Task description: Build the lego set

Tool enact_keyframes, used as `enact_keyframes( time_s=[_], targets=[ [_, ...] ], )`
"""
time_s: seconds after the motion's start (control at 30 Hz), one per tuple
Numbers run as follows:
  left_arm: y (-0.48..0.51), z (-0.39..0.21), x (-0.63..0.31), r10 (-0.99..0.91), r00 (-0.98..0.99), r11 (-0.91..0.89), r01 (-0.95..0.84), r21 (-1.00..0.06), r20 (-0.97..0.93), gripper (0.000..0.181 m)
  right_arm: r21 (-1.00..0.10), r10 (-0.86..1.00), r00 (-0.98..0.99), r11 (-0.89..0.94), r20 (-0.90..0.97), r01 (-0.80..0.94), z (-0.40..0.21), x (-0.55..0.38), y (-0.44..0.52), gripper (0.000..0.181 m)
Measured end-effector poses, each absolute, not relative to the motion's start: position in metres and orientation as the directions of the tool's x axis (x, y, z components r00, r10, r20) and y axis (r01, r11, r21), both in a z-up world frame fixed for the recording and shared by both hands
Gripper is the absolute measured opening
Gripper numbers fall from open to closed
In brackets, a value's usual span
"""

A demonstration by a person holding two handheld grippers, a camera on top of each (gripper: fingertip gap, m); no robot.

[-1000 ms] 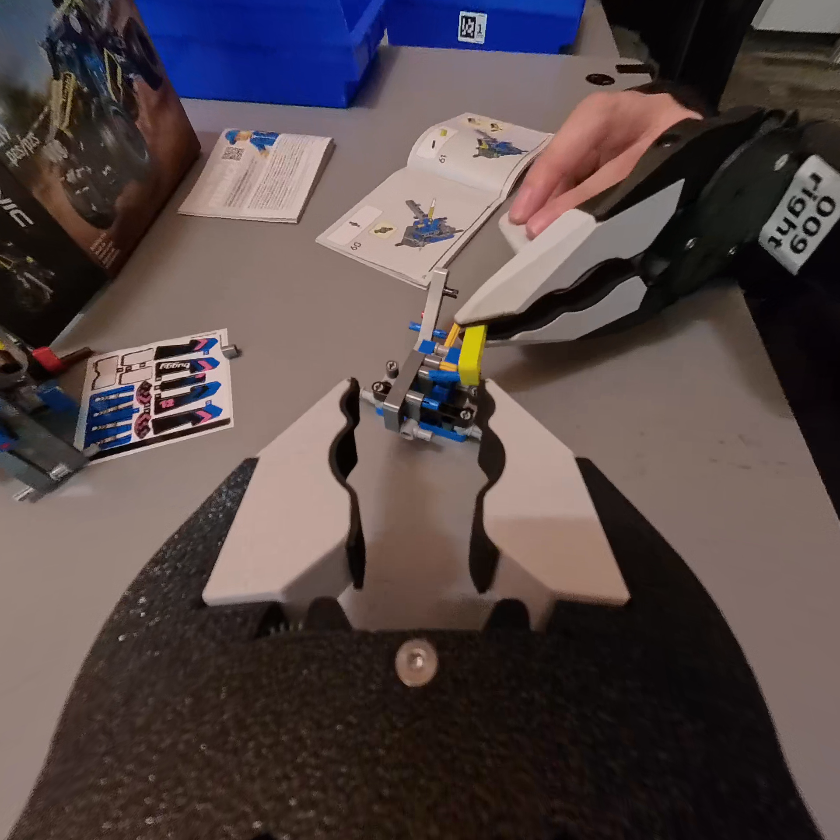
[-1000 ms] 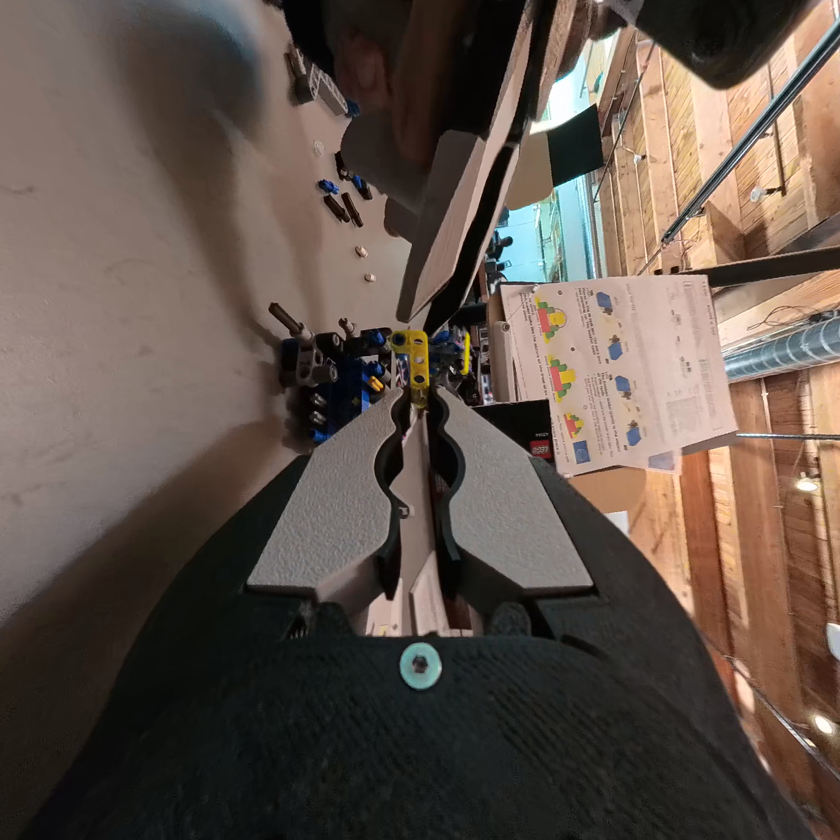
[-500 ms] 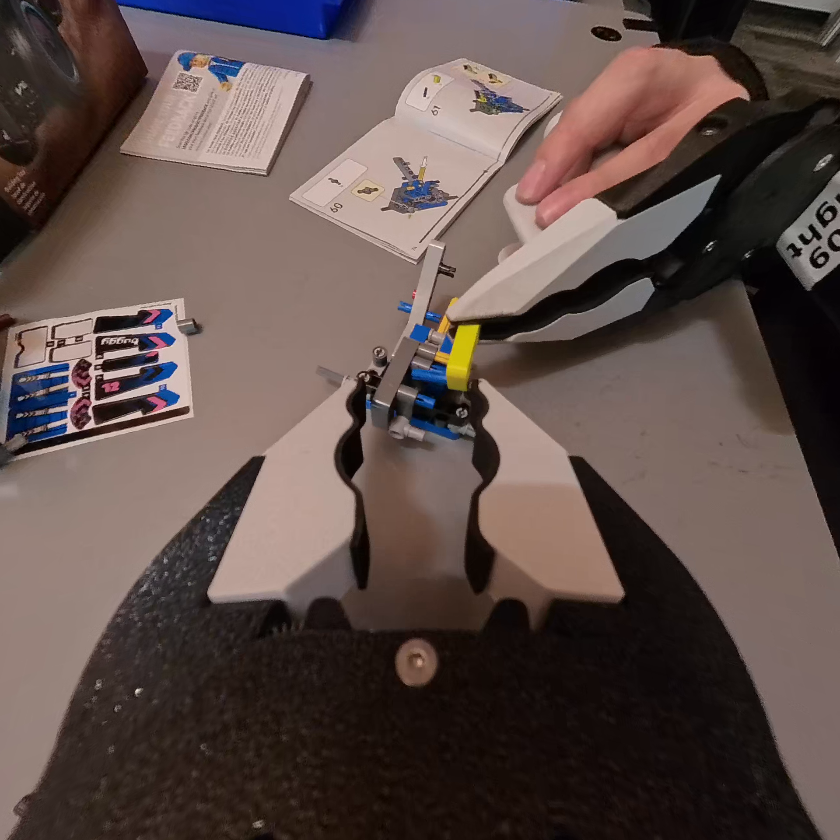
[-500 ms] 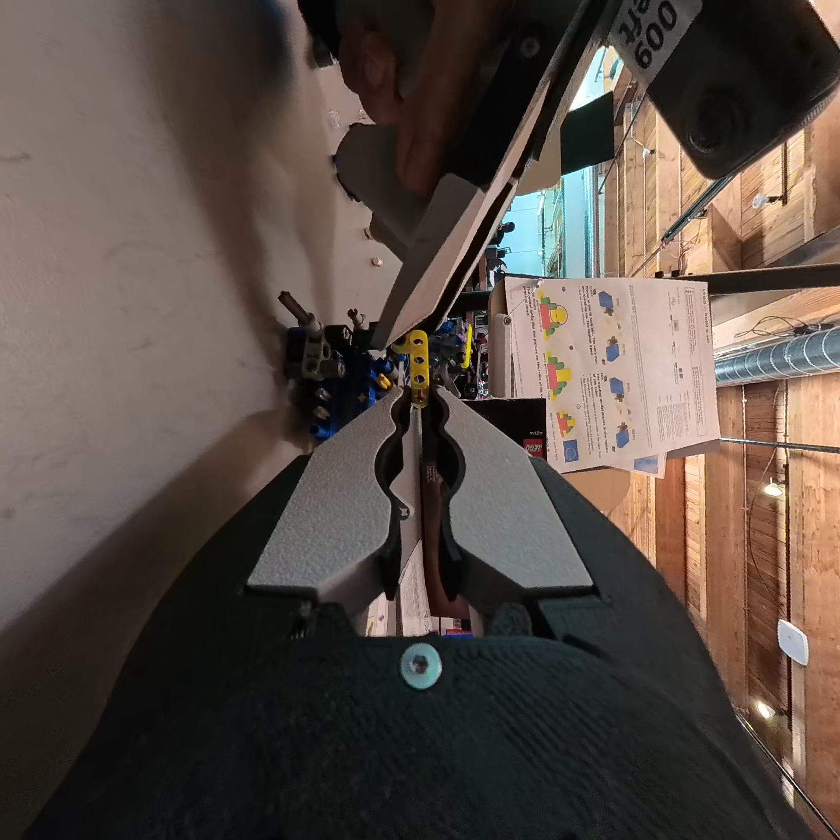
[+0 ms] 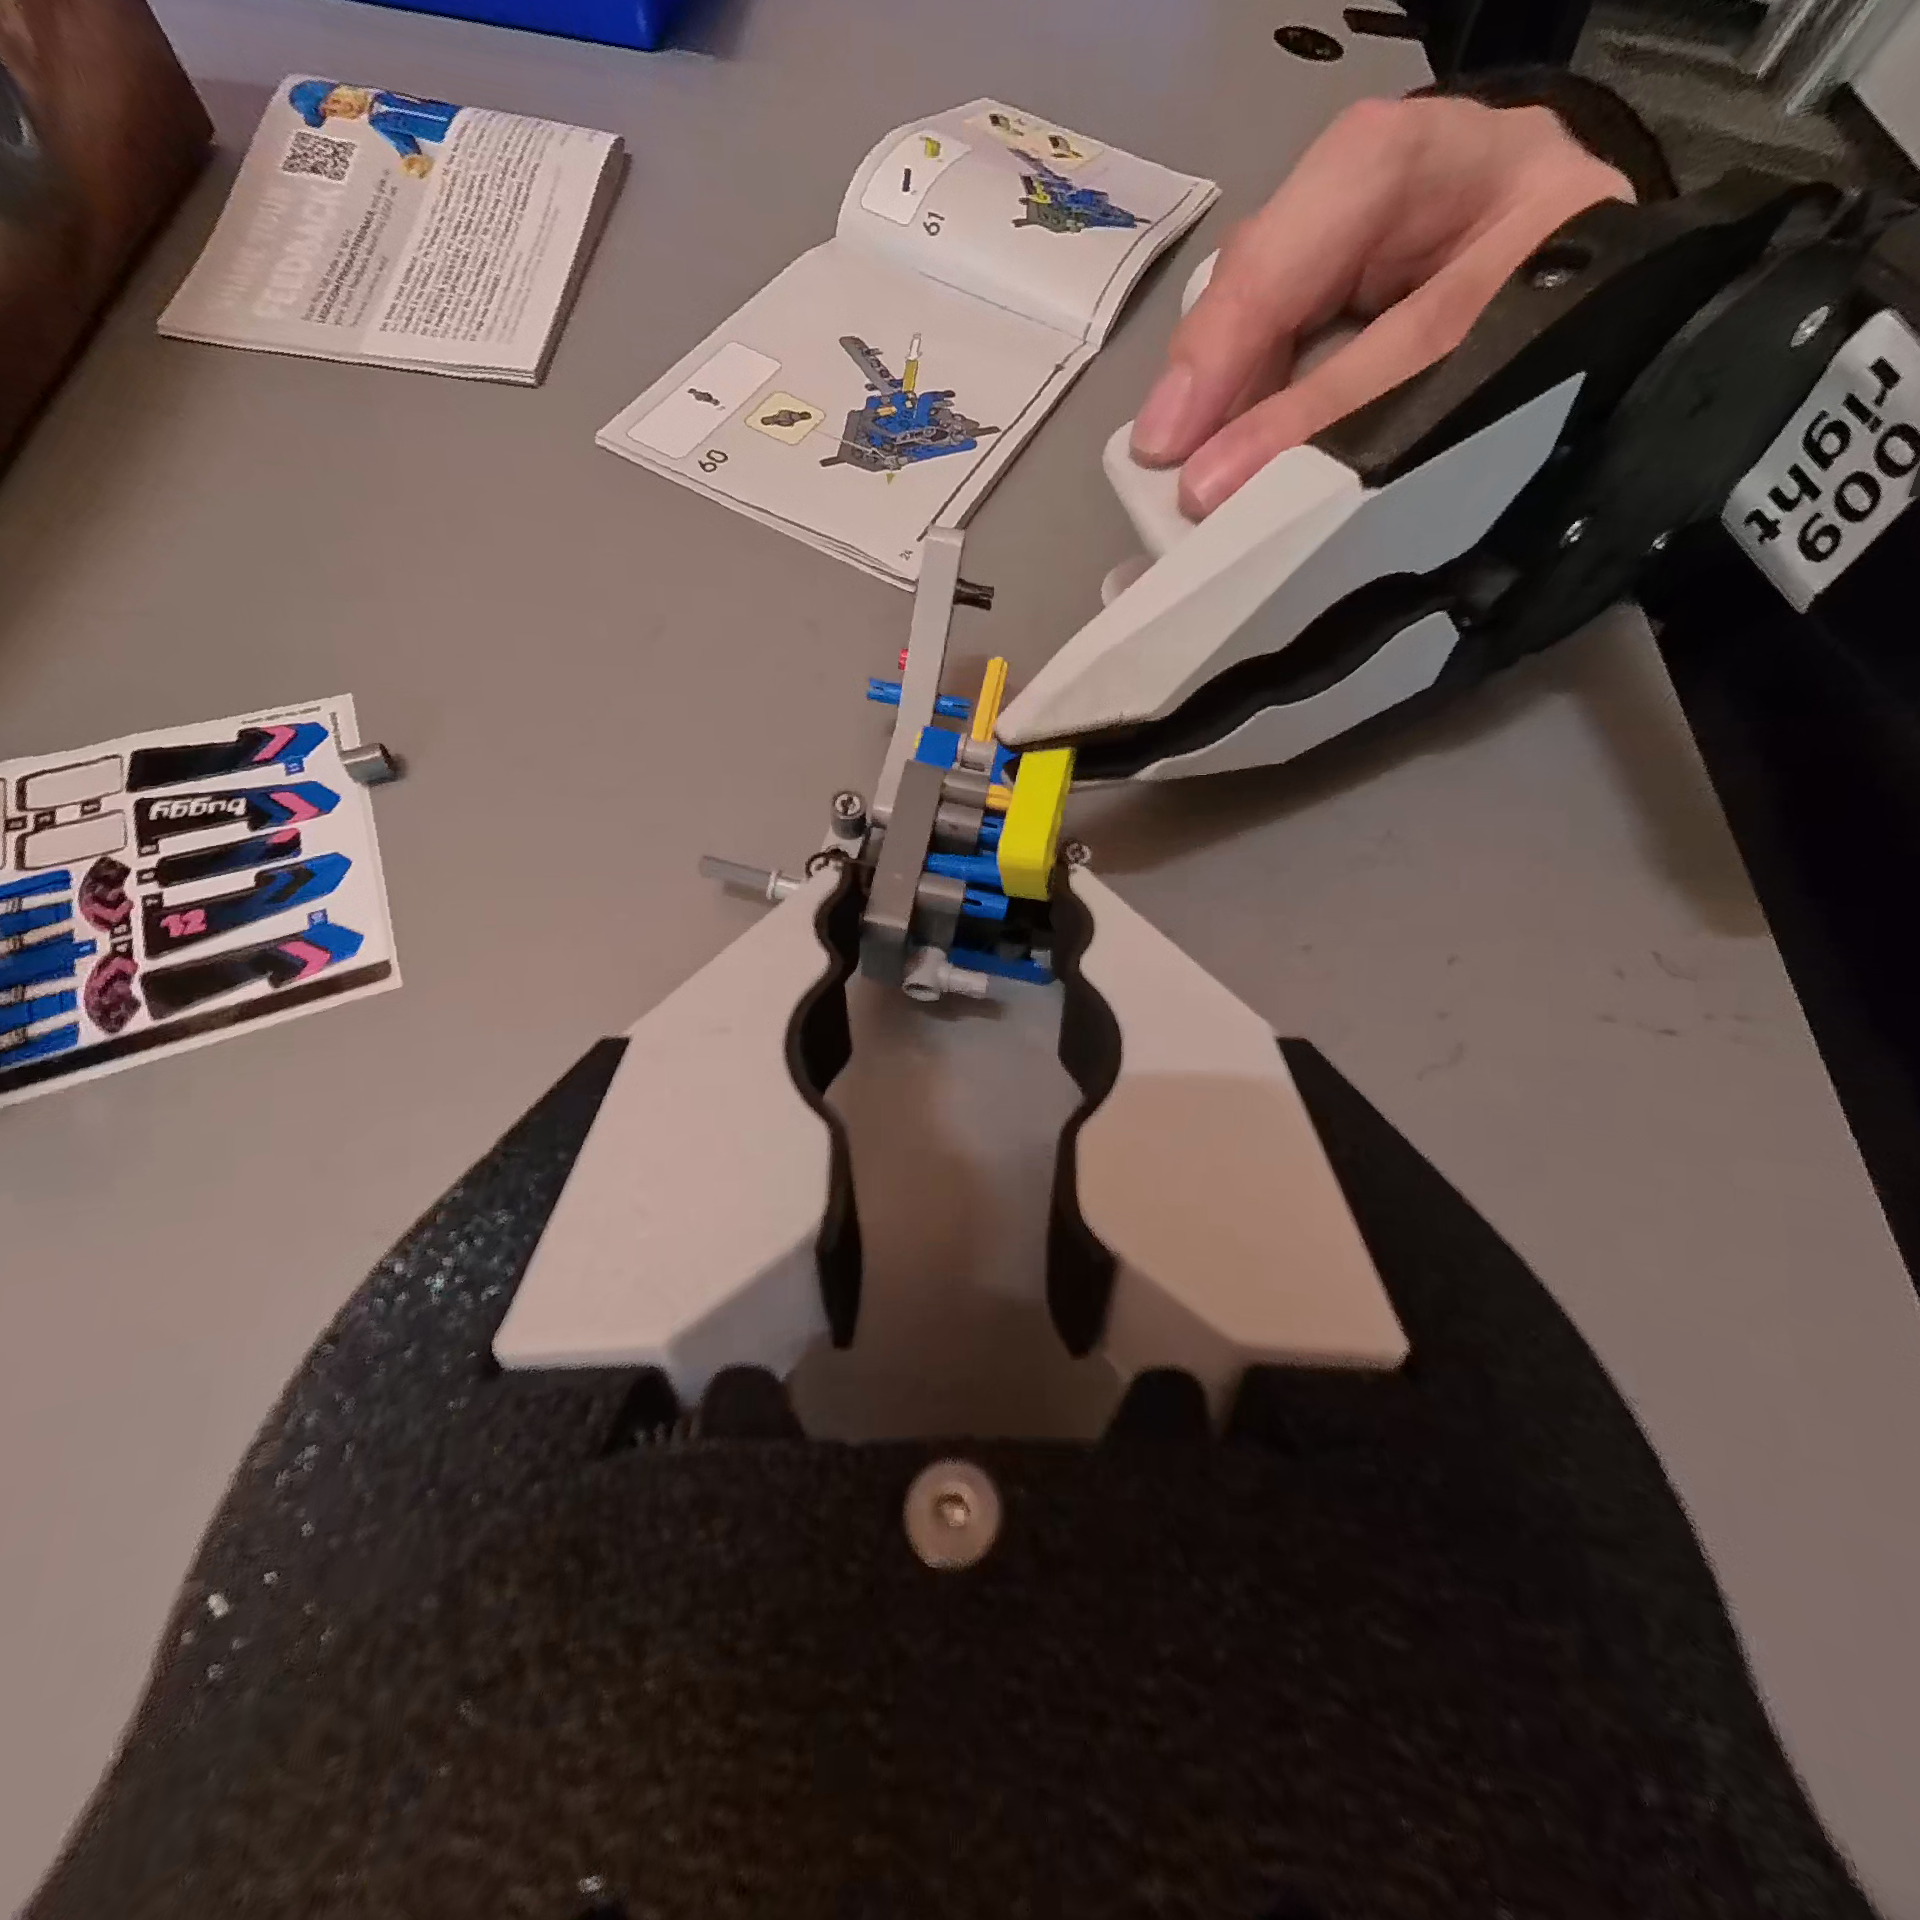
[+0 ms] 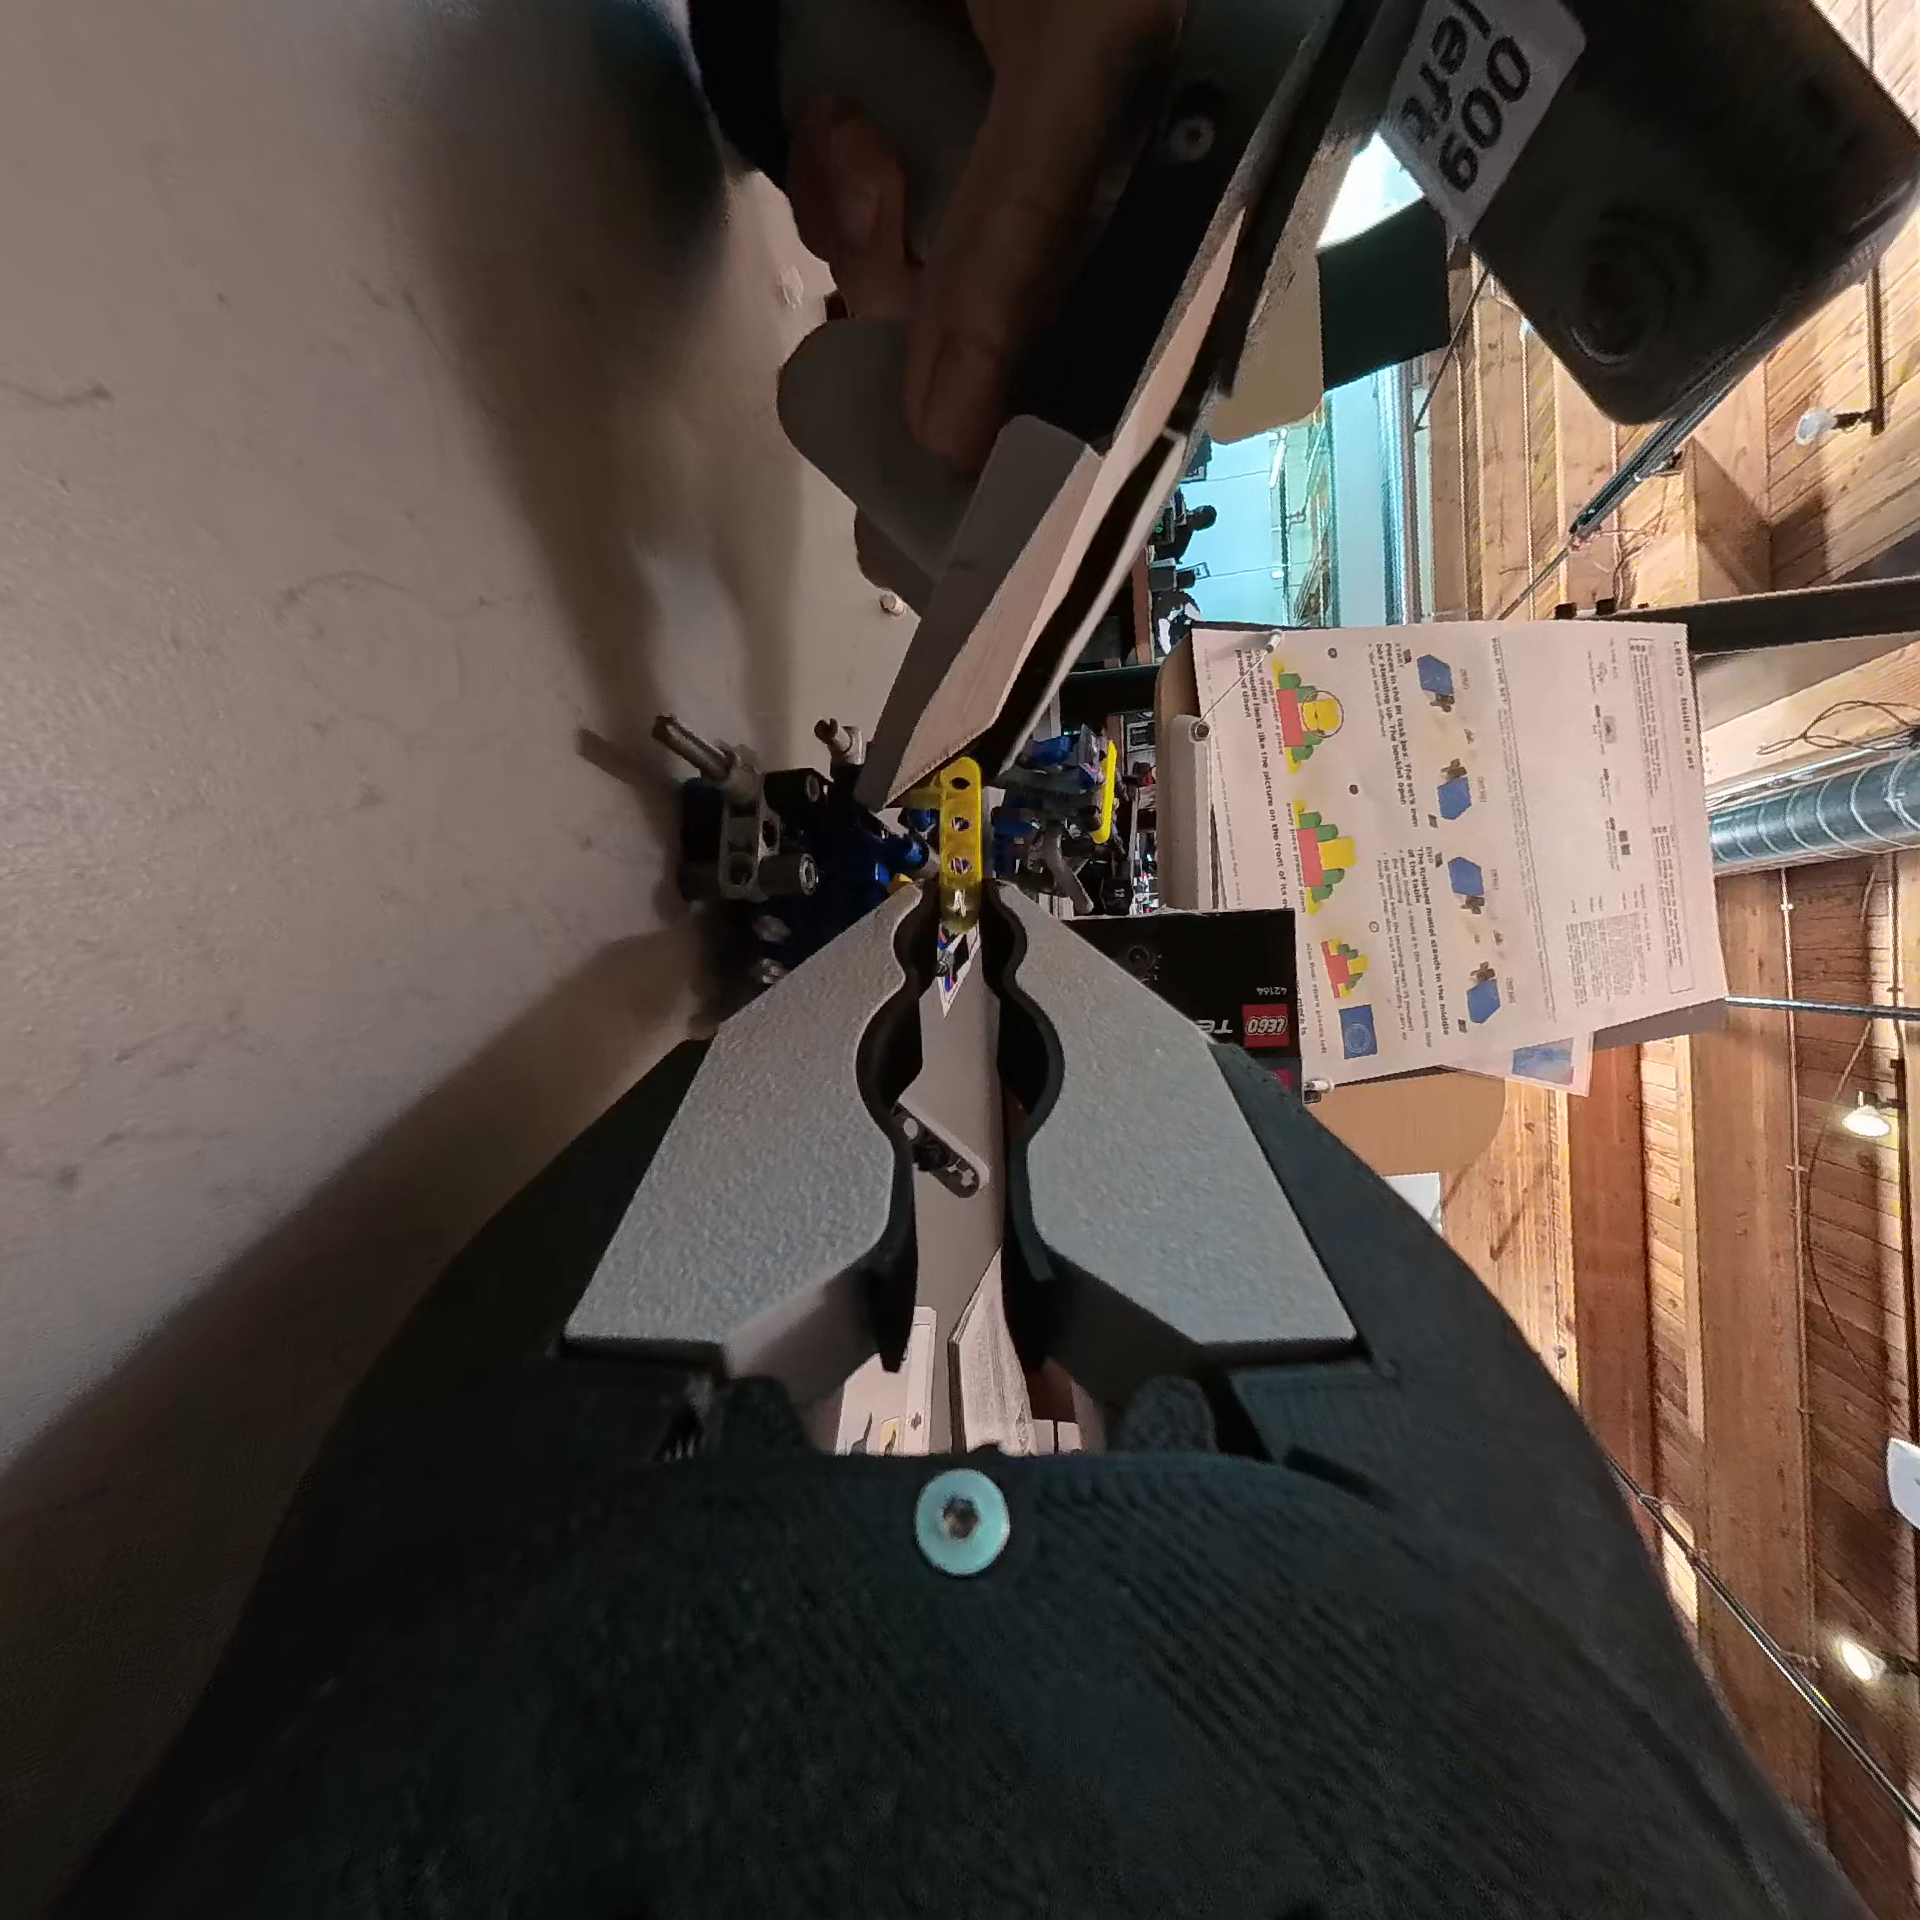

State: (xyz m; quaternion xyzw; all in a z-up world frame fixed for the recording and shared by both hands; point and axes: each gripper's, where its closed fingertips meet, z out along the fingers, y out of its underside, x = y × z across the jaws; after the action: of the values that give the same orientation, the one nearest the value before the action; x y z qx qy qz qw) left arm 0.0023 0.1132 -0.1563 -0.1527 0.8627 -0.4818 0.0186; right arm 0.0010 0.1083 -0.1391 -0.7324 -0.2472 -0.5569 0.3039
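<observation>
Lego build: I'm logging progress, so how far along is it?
Done: a small blue-and-grey assembly exists, braced between the left gripper fingers. In hand: the right gripper pinches a yellow beam against it. Left: the sticker sheet looks unused, and the loose grey pin.

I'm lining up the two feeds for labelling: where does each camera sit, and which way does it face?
Left wrist view: on the left gripper, facing down and forward over the grey table; its fingers flank the blue-grey lego assembly.
Right wrist view: on the right gripper, rolled sideways, facing along the tabletop; it pinches the yellow beam.
Shared: assembly, yellow beam, each other's gripper.
</observation>
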Motion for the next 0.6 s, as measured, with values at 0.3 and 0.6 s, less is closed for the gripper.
enact_keyframes(
  time_s=[0.3,0.6],
  targets=[
    [0.1108,-0.1551,0.0041,-0.225,-0.97,0.565,-0.204,-0.799,0.088,0.032,-0.225,-0.007,0.302,-0.683,0.953,0.695,-0.1393,0.0041,0.1042,0.006],
    [0.1063,-0.1596,0.0006,-0.208,-0.976,0.557,-0.171,-0.813,0.063,0.032,-0.224,-0.001,0.308,-0.689,0.951,0.689,-0.1426,0.0046,0.0982,0.006]
  ],
)
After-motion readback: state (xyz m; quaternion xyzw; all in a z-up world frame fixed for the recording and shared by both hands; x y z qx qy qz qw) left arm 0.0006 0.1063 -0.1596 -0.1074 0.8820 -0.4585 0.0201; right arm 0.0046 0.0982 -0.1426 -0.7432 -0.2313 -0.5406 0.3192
